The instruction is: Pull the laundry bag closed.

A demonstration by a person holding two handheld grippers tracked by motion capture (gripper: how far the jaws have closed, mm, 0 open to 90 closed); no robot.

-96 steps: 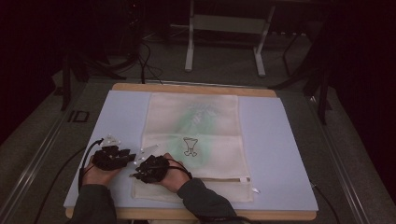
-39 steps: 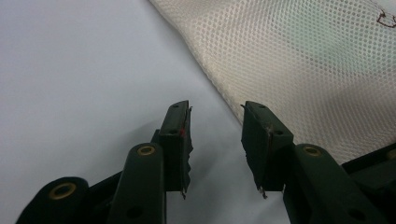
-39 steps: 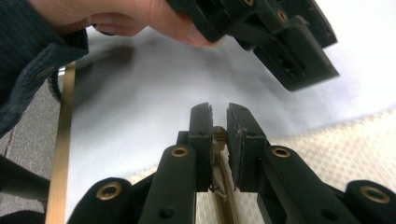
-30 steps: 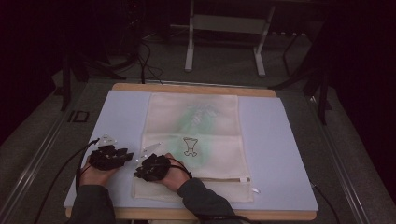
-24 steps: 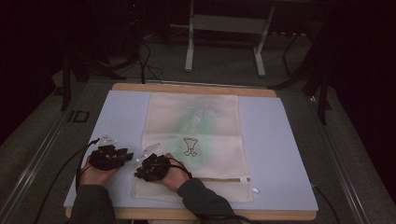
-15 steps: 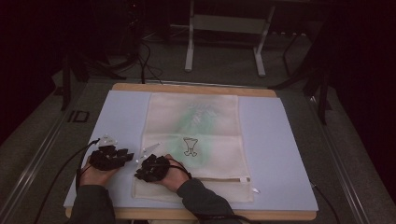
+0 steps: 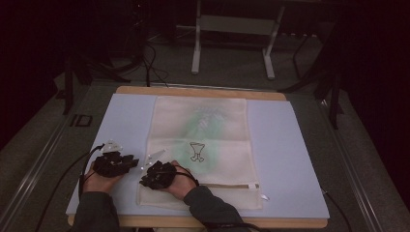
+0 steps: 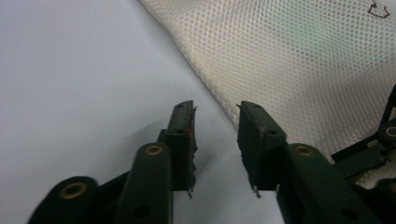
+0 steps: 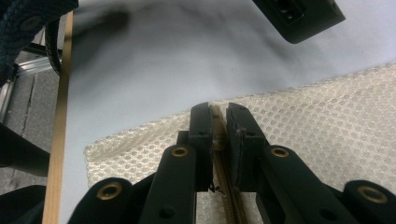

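Observation:
A cream mesh bag lies flat on a pale blue mat, its tan zipper running along the near edge. My right gripper rests on the bag's near left corner. In the right gripper view it is shut on the end of the zipper tape. My left gripper lies on the mat just left of the bag. In its own view the left gripper is open and its jaws have just been closing. Only mat shows between them, with the bag's edge by the right jaw.
The mat covers a wooden table top. A white zipper pull lies at the bag's near right. A black drawing marks the bag's middle. Metal stand legs and cables sit on the dark floor behind.

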